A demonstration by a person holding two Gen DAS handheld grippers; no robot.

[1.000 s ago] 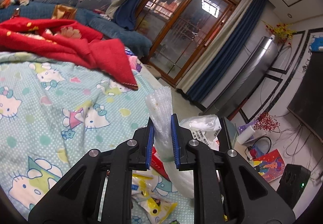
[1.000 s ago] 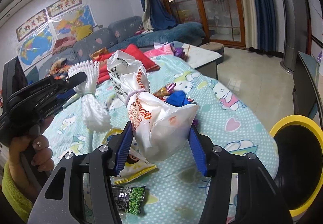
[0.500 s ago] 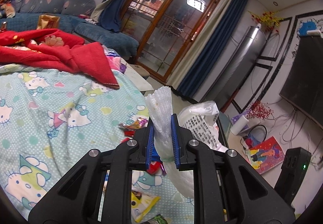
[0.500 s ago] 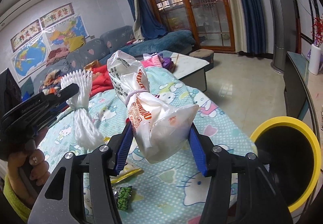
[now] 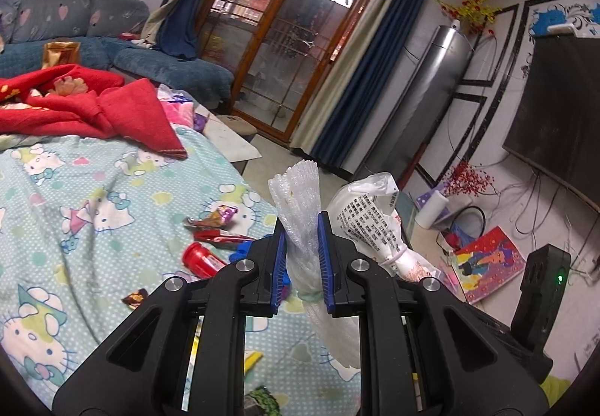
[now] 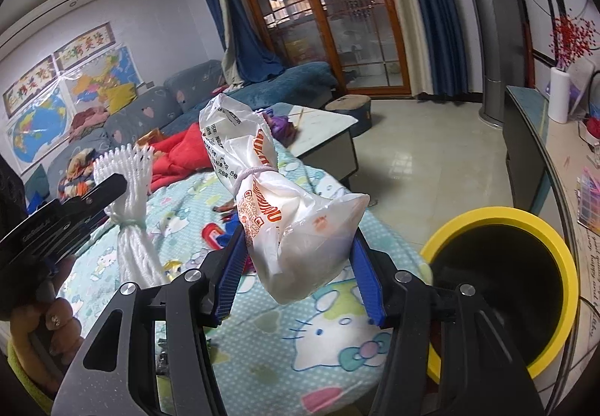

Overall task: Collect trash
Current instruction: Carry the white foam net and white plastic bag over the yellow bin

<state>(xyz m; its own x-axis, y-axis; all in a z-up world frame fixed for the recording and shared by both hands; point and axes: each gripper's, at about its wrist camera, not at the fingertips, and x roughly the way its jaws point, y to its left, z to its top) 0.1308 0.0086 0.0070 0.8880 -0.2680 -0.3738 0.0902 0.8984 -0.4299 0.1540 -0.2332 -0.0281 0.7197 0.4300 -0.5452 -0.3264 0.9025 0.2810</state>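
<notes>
My left gripper pinches a white foam net upright between narrow jaws. My right gripper clamps a tied white plastic bag — held mid-width — with the yellow-rimmed bin just to its right, bedsheet beneath.

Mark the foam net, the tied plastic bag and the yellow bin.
foam net (image 5: 300, 213), left wrist view, its flared upper part
plastic bag (image 6: 300, 228), right wrist view, its bulging lower half
yellow bin (image 6: 483, 217), right wrist view, its rim
</notes>
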